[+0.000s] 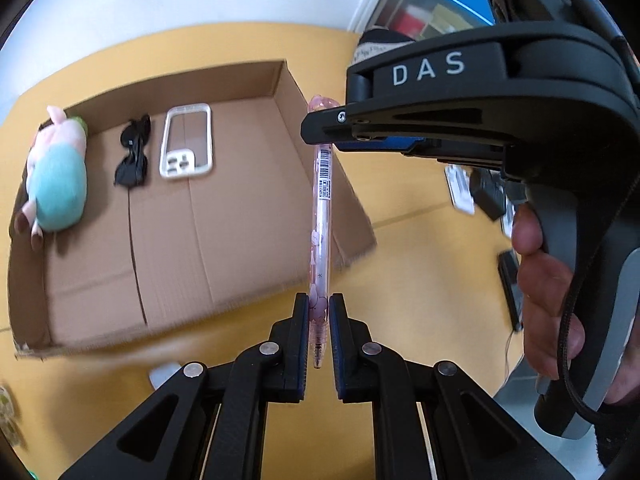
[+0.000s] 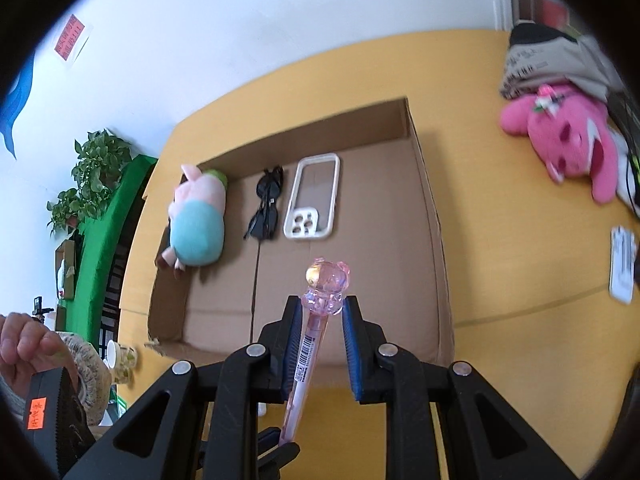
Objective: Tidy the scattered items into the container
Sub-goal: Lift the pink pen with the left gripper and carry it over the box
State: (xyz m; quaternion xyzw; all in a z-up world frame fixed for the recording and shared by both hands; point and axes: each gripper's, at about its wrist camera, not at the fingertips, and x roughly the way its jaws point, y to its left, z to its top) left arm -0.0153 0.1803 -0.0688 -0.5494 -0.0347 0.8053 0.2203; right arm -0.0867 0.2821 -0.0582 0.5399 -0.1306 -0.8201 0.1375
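A clear pink pen (image 1: 322, 208) with a bear-shaped cap (image 2: 326, 286) hangs in the air between both grippers, over the near right part of the open cardboard box (image 1: 240, 240). My left gripper (image 1: 319, 304) is shut on its tip end. My right gripper (image 2: 322, 304) is shut on the cap end, and in the left wrist view the right gripper (image 1: 320, 136) pinches the pen from the right. Inside the box (image 2: 380, 260) lie a plush pig (image 2: 196, 224), black sunglasses (image 2: 266, 208) and a clear phone case (image 2: 314, 200).
The box rests on a yellow table (image 1: 420, 280). A pink plush bear (image 2: 568, 144) and a bag (image 2: 552, 56) lie at the far right, a white card (image 2: 622, 264) nearer. A paper cup (image 2: 120, 356) stands at the left. A hand (image 1: 540, 280) holds the right gripper's handle.
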